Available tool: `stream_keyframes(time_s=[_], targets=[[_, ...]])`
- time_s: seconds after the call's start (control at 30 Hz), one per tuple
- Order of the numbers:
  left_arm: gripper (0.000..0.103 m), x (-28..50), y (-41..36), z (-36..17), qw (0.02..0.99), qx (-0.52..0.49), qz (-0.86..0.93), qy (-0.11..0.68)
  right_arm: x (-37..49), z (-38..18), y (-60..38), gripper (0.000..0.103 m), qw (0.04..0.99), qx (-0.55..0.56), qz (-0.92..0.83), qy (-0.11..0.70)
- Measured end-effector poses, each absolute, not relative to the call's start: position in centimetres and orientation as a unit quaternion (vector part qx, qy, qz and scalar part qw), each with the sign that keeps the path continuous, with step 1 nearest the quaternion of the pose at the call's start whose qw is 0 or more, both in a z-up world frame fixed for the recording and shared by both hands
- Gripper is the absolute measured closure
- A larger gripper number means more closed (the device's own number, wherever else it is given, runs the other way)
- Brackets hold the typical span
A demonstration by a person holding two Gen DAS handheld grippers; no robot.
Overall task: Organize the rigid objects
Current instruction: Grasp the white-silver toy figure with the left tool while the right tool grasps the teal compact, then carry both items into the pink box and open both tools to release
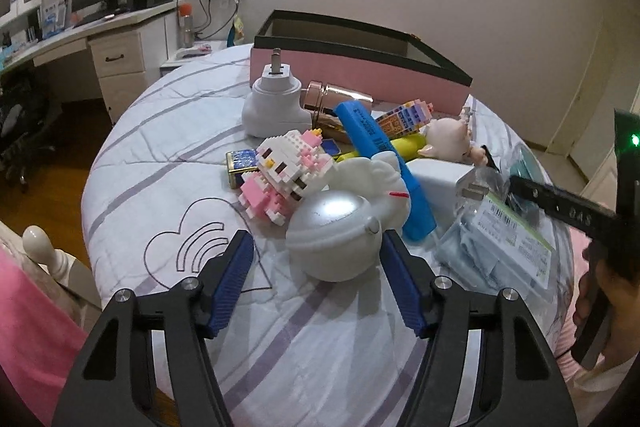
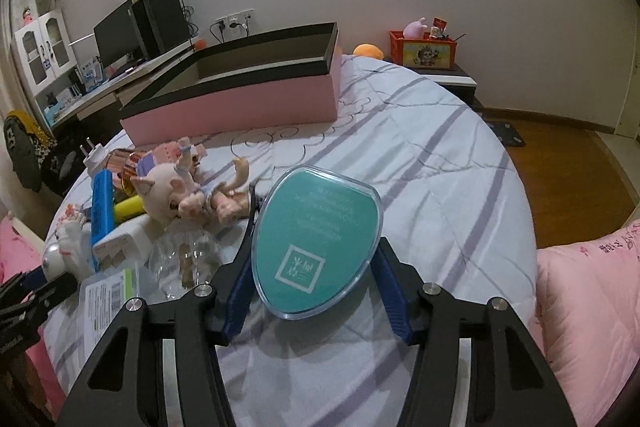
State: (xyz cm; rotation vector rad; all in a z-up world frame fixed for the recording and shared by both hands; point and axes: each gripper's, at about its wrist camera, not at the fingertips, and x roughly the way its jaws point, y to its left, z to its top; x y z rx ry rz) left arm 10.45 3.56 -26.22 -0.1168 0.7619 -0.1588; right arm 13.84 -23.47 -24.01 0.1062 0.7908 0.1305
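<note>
In the left wrist view a white toy with a round ball base [image 1: 334,235] lies on the striped quilt [image 1: 168,155]. My left gripper [image 1: 318,247] straddles it: the right pad is at the ball's side, the left pad stands apart from it, so it is open. In the right wrist view my right gripper [image 2: 314,263] is shut on a teal oval case with a clear rim [image 2: 316,227], a pad on each edge. Behind both lies an open pink box with a black rim [image 1: 360,67] [image 2: 240,103].
A pile sits by the box: a white plug adapter [image 1: 272,99], a pink-and-white brick cat [image 1: 284,175], a blue bar [image 1: 384,155], a doll [image 2: 188,191] and a labelled clear packet [image 1: 500,247]. A pink pillow [image 2: 592,307] lies to the right and a bedpost [image 1: 38,239] stands to the left.
</note>
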Motion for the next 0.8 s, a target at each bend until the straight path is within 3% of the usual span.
stream_keyframes(time_s=[0.07,0.2,0.5,0.6,0.7,0.8], targets=[[0.038,10.5,3.4,-26.1,0.924,-0.057,-0.080,0.370,13.3,-24.0,-23.7,0.046,0.919,0.051,0.062,0.385],[0.051,10.7,2.7,-25.9,0.923,-0.047,-0.094,0.370,12.9,-24.0,-24.2,0.046,0.919,0.054,0.059,0.387],[0.051,11.4,1.8,-26.1,0.921,-0.036,-0.108,0.373,13.1,-24.2,-23.9,0.046,0.920,0.046,0.048,0.386],[0.042,12.1,1.1,-26.4,0.915,-0.034,-0.119,0.384,13.2,-24.3,-23.8,0.046,0.920,0.046,0.049,0.386],[0.040,12.6,0.1,-26.8,0.916,-0.010,-0.115,0.383,13.4,-24.4,-24.0,0.046,0.920,0.050,0.050,0.386],[0.046,12.3,0.1,-26.5,0.919,-0.006,-0.119,0.376,13.4,-24.4,-24.0,0.045,0.920,0.045,0.052,0.385]])
